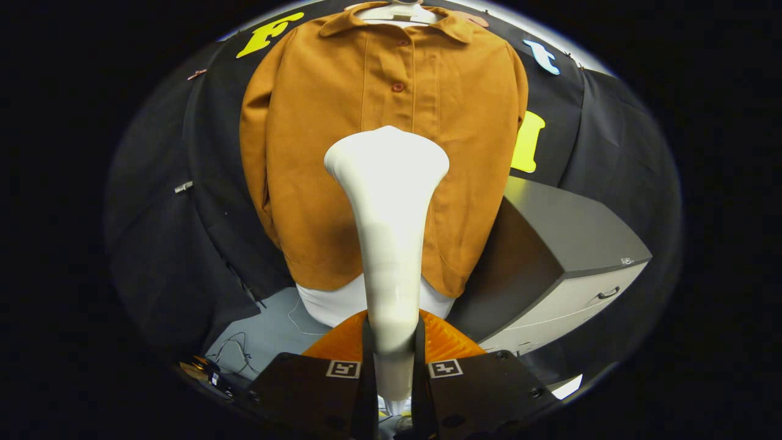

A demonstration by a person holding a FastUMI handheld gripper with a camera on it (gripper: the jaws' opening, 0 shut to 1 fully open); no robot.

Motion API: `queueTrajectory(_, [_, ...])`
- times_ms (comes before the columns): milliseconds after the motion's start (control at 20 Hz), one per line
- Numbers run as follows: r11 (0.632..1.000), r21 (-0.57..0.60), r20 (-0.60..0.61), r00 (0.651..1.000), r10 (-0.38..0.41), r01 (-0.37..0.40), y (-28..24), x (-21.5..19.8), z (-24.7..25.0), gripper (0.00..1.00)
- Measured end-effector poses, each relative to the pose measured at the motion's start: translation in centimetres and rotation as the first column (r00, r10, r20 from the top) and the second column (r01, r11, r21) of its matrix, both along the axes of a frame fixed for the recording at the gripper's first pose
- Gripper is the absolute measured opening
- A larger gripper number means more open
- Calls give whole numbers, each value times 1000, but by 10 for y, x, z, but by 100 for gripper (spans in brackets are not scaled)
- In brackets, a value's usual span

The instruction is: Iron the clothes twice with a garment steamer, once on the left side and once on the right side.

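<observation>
The gripper (391, 360) has its jaws clenched on the handle of one white garment steamer (388, 201), both fingers pressing against its sides, the handle running up between them and flaring into a broad head just ahead. That head stands in front of the middle of one orange-brown jacket (342, 122), roughly over the button placket and below the lower of the two buttons that can be counted; whether it touches the cloth cannot be told from here. The jacket hangs buttoned on one pale hanger (396, 12) against the booth's dark wall, with a white garment (330, 305) showing under its hem. Beyond the jacket on one side sits one grey cabinet (568, 256) with a single drawer handle; low down on the other side, loose cables (235, 354) lie on the floor.

By the look of it the steamer is in hand and lined up on the garment's centre, so the passes themselves appear to be at or near their start. The next move would call for shifting the head off the placket onto one front panel and drawing it along the cloth, keeping it close and the grip firm.
</observation>
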State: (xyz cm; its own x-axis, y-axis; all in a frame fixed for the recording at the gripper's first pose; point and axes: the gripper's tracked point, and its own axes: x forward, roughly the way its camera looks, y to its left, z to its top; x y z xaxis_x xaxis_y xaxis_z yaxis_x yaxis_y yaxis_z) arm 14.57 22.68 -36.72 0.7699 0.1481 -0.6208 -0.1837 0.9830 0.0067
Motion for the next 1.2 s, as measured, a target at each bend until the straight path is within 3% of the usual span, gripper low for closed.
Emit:
queueTrajectory(750, [996, 83, 245, 969, -37, 17, -54, -34, 178, 25])
queueTrajectory(1200, [989, 149, 344, 937, -67, 16, -74, -49, 249, 25])
